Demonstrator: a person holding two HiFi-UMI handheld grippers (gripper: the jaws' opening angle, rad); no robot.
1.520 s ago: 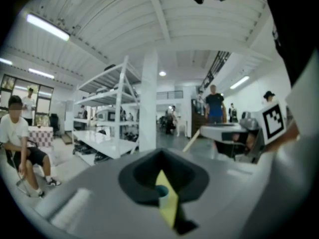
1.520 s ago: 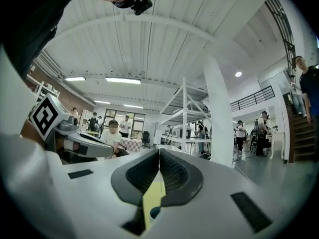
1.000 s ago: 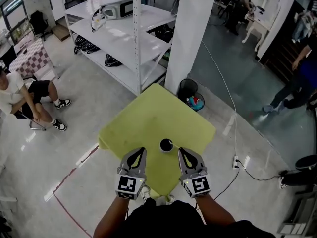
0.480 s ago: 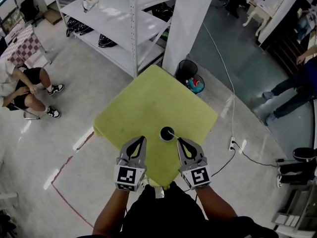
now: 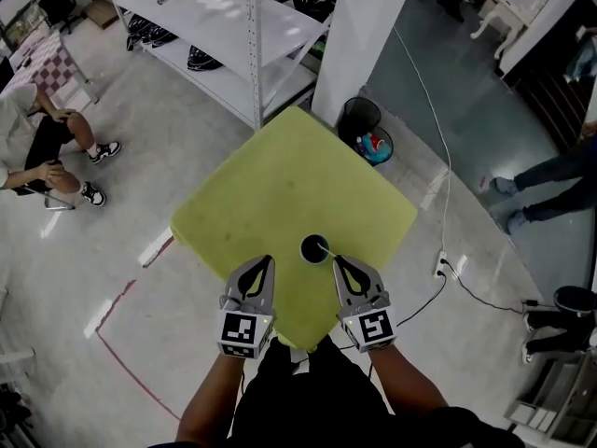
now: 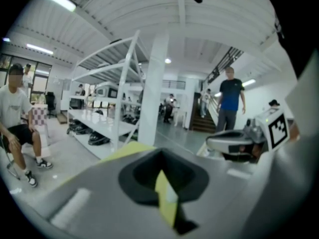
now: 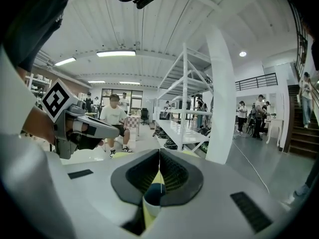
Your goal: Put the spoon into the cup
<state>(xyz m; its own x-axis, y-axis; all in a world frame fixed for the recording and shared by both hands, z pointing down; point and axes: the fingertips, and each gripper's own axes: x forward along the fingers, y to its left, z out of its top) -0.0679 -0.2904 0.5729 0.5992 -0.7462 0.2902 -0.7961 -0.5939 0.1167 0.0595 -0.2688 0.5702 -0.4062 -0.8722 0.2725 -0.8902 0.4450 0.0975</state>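
Observation:
A small dark cup (image 5: 314,248) stands near the front of the square yellow table (image 5: 280,185). A thin pale spoon (image 5: 323,246) leans inside it, handle to the right. My left gripper (image 5: 268,260) is just left of the cup and my right gripper (image 5: 337,260) just right of it, both tips level with it and neither touching it. Both are shut with nothing in them. In the right gripper view the cup (image 7: 154,193) shows low through the slit below the closed jaws (image 7: 159,151). In the left gripper view the closed left gripper (image 6: 160,154) shows only yellow table behind it.
A white pillar (image 5: 373,26) and a white shelf rack (image 5: 233,26) stand beyond the table. A black bin (image 5: 366,129) sits by its far right corner. A cable (image 5: 446,203) runs over the floor at the right. A seated person (image 5: 37,147) is at the left.
Both grippers have sunk a little toward the table, side by side. The cup and spoon have not moved. Both jaws stayed shut.

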